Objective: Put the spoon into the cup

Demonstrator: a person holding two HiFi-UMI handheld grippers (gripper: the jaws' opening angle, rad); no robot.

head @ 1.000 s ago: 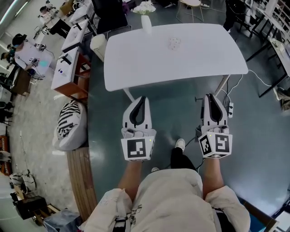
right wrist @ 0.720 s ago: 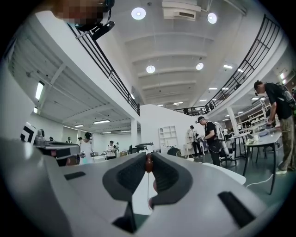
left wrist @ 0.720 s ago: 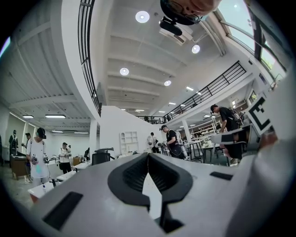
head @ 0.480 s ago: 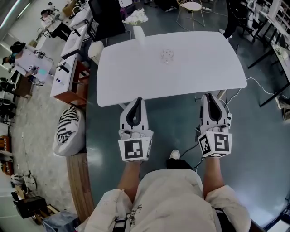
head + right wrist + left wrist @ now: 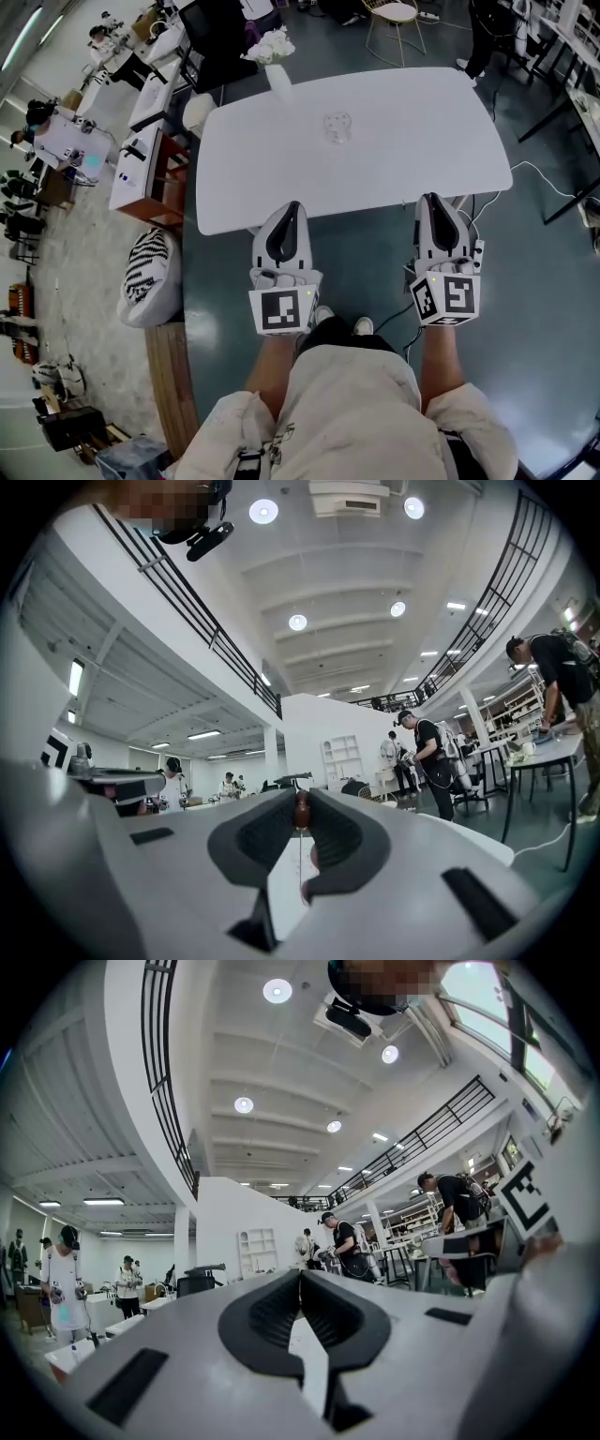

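A clear glass cup stands on the white table, toward its far middle. My left gripper is held level at the table's near edge, its jaws shut with nothing between them. My right gripper is level at the near edge further right. Its tips are shut on a small brown end piece, which looks like the spoon's handle; the rest of the spoon is hidden. Both grippers are well short of the cup.
A white vase with white flowers stands at the table's far left corner. A striped cushion and a wooden bench lie at the left. A cable and power strip lie by the right table leg. People stand beyond.
The table and cup have come nearer in the head view as the person stepped forward. Both grippers now reach the table's near edge; their jaws look unchanged.
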